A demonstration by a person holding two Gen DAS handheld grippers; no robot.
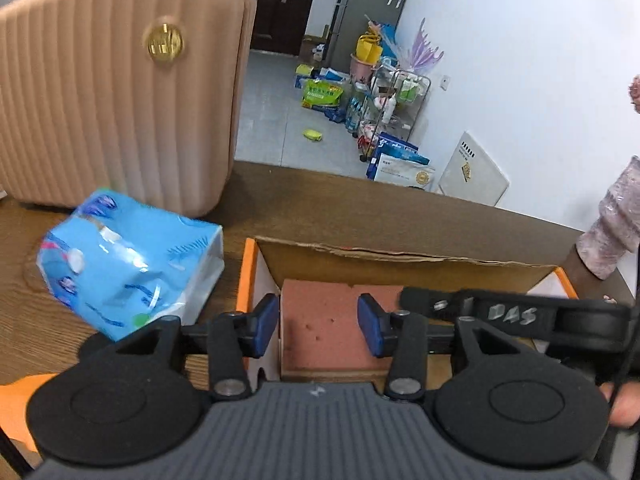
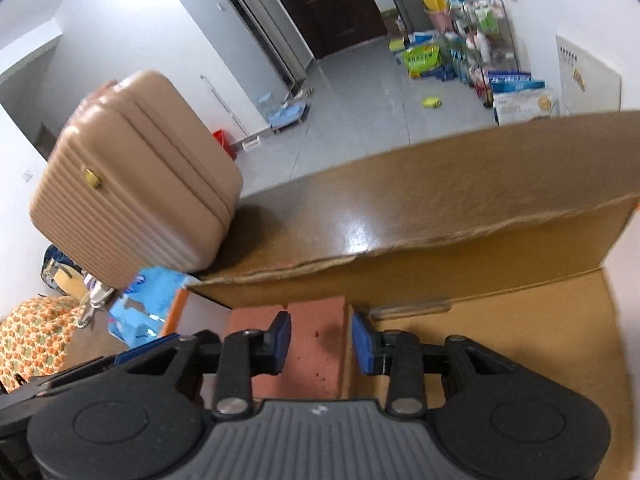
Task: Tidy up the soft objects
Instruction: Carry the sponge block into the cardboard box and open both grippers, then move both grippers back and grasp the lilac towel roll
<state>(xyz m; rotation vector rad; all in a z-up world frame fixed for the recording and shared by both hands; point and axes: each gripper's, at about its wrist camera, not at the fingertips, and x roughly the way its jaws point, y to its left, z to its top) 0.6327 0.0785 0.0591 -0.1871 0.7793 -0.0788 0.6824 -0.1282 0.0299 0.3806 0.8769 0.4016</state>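
Setting the pink sponge (image 1: pixel 320 320) into the cardboard box (image 1: pixel 400 258): left gripper (image 1: pixel 318 326) jaws released, right gripper (image 2: pixel 320 344) jaws (seemingly) clear too. Next: tissue pack (image 1: pixel 128 264), ~10 o'clock on counter (image 1: pixel 360 208).

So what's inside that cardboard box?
A pinkish-red sponge block lies at the left end of the cardboard box. The rest shows bare cardboard floor; the grippers hide the near part.

Pink ribbed suitcase (image 1: pixel 116 80) stands on brown table (image 1: pixel 360 208); clutter along wall.
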